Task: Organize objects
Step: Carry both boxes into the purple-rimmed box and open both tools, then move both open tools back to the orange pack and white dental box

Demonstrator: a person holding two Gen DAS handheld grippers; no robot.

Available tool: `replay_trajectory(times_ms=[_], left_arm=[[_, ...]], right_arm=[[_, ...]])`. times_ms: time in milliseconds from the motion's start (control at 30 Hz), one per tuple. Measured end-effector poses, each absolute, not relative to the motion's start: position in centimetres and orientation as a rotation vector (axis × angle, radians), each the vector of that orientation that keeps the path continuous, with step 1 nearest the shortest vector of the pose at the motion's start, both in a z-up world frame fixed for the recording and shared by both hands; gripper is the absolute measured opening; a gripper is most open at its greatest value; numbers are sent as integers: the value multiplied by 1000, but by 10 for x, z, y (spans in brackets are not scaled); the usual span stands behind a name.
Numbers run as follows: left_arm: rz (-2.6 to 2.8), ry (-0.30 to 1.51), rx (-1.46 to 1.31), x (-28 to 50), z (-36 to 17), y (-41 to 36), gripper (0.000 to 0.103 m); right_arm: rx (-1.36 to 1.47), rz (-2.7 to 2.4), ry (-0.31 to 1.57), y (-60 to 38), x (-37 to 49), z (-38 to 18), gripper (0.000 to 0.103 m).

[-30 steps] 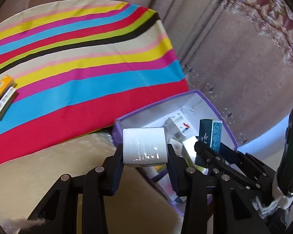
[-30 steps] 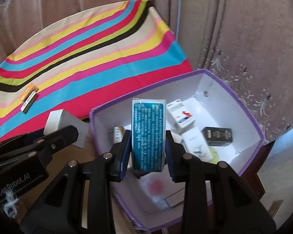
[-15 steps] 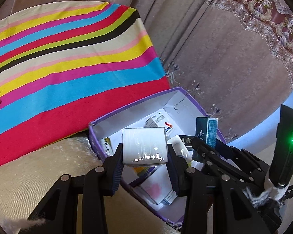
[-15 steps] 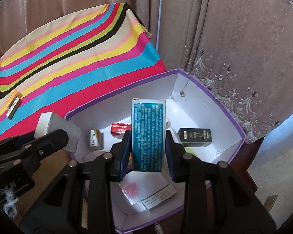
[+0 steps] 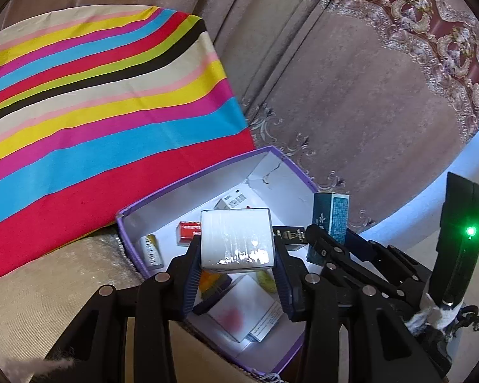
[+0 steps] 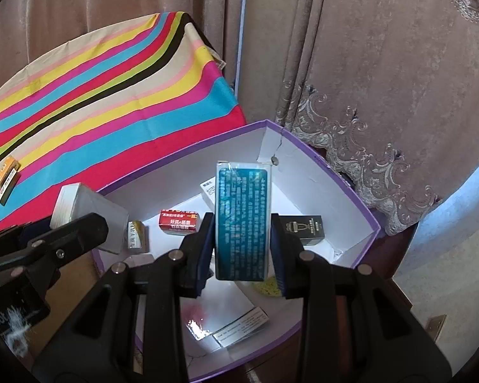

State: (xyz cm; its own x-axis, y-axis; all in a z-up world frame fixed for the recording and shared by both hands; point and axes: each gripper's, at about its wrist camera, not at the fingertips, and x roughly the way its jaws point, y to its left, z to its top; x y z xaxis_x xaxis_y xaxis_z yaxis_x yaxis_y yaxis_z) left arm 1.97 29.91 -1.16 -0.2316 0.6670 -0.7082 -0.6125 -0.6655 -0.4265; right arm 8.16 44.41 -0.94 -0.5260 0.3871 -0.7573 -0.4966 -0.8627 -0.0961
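Note:
My left gripper is shut on a white wrapped box and holds it above the purple-rimmed storage box. My right gripper is shut on a teal box with fine print, upright above the same storage box. The white box also shows in the right wrist view at the left; the teal box shows in the left wrist view at the right. Inside lie a red pack, a black box, a small cream pack and flat white packets.
The storage box sits beside a striped cloth over a cushioned surface. A small orange pack and a dark-edged one lie on the cloth at far left. Brown embroidered curtains hang behind. A beige cushion is in front.
Both grippers have moved right and forward over the storage box with their boxes still held. More of the box's inside shows now, and the cloth has slid left in view.

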Motion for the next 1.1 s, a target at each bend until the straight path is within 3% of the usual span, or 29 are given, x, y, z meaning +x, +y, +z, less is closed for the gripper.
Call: replay_trajectory(times_ms=[67,200,567,1100], left_arm=[[1965,-73,-1178,19,-12,301,52],[1962,-82,-1186,18,-12,300,58],[2032,-180,-1255,3,-14,264,58],[2258,-443,-1370,-38,-20,149,59]], right_arm=[[-1125,2350,177,446,82,-9,39],[-1122,2360,196,446,83,-9,66],[-1133,2406,208,433,80,-8,71],[-1262,2575,110,363,55,-13,77]])
